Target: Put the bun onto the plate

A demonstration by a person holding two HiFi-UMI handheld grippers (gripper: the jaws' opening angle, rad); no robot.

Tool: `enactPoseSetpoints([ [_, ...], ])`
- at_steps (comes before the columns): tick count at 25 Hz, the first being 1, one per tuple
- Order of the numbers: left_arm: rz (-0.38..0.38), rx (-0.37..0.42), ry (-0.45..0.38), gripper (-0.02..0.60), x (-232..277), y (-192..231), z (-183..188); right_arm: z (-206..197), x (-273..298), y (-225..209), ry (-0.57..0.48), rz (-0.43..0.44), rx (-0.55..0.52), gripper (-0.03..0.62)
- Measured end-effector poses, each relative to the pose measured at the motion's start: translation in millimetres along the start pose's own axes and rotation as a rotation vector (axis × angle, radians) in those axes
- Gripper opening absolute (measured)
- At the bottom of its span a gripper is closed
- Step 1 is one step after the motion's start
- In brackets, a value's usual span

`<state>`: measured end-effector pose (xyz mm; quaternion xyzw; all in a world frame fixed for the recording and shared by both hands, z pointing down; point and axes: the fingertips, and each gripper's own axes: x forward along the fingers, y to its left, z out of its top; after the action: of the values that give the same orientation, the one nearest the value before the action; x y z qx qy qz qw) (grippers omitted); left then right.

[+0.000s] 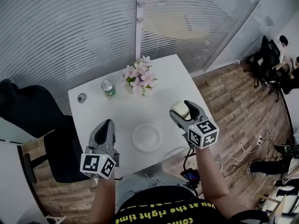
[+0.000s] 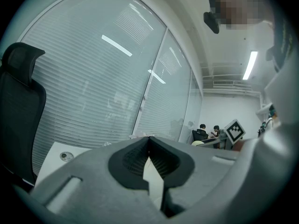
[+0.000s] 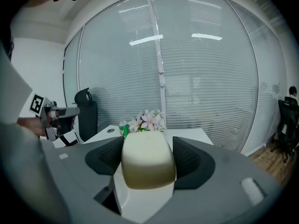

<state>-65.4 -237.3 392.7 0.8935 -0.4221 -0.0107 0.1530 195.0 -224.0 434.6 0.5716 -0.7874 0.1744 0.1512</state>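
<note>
A pale, rounded bun [image 1: 180, 109] is clamped between the jaws of my right gripper [image 1: 183, 112], above the right side of the white table [image 1: 163, 85]. In the right gripper view the bun [image 3: 148, 165] fills the gap between the two dark pads, and my right gripper [image 3: 148, 164] is shut on it. An empty white plate [image 1: 146, 137] lies near the table's front edge, left of and below the bun. My left gripper [image 1: 105, 130] hovers left of the plate with its jaws closed together and nothing in them. The left gripper [image 2: 149, 157] points up toward the blinds.
A vase of pink flowers [image 1: 139, 79] and a green can [image 1: 108, 88] stand at the back of the table, with a small round cable port [image 1: 81, 97] left of them. A black office chair [image 1: 28, 111] stands off the left edge. Window blinds [image 1: 70, 27] lie behind.
</note>
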Motion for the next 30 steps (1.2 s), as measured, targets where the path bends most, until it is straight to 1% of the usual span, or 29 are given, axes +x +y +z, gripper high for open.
enactPoseSetpoints([
  [5, 0.006, 0.023, -0.016, 0.0, -4, -5, 0, 12, -3, 8, -0.014, 0.018, -0.019, 0.331],
  [12, 0.03, 0.037, -0.027, 0.0, -15, -4, 6, 15, 0, 37, -0.009, 0.097, -0.053, 0.331],
  [20, 0.109, 0.061, -0.031, 0.0, -39, 9, 6, 2, 16, 68, 0.022, 0.185, -0.093, 0.331],
  [24, 0.151, 0.055, -0.036, 0.0, -56, 17, 4, -8, 23, 88, 0.04, 0.231, -0.12, 0.331],
  [30, 0.217, 0.038, -0.032, 0.001, -80, 29, -5, -31, 33, 111, 0.077, 0.295, -0.126, 0.331],
])
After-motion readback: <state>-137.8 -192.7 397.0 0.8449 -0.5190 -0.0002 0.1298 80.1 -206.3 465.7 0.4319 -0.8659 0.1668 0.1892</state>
